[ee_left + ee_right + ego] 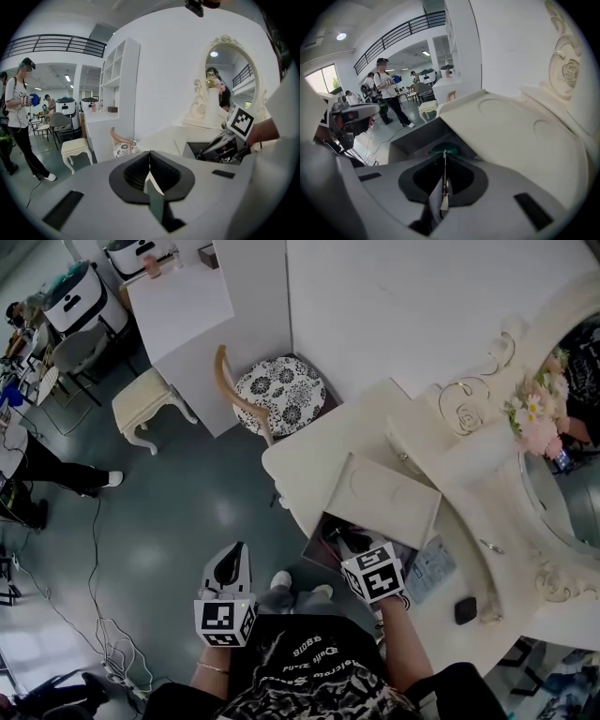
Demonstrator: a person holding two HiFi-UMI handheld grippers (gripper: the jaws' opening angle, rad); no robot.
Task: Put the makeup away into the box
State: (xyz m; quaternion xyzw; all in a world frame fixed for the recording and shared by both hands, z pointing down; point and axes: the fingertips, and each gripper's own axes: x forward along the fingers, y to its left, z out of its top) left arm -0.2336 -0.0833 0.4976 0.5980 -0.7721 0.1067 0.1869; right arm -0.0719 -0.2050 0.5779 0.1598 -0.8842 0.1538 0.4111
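The white box [323, 542] stands open at the vanity's near edge, its lid [386, 495] tilted back. My right gripper [352, 547] points steeply down into it, and dark makeup pieces lie inside. In the right gripper view its jaws are pressed together at the tips [444, 153], with a slim dark green makeup piece [440, 152] crosswise right there above the box's grey wall [410, 138]; the lid [511, 126] fills the right side. My left gripper [232, 561] hangs over the floor left of the table. Its jaws [149, 155] are shut and hold nothing.
A small black item [465, 610] and a flat printed packet [433, 568] lie on the vanity [309, 451] right of the box. The ornate mirror [562, 484] and flowers [534, 418] stand behind. A floral chair [281, 395], a stool [145, 409] and floor cables [103, 634] lie to the left.
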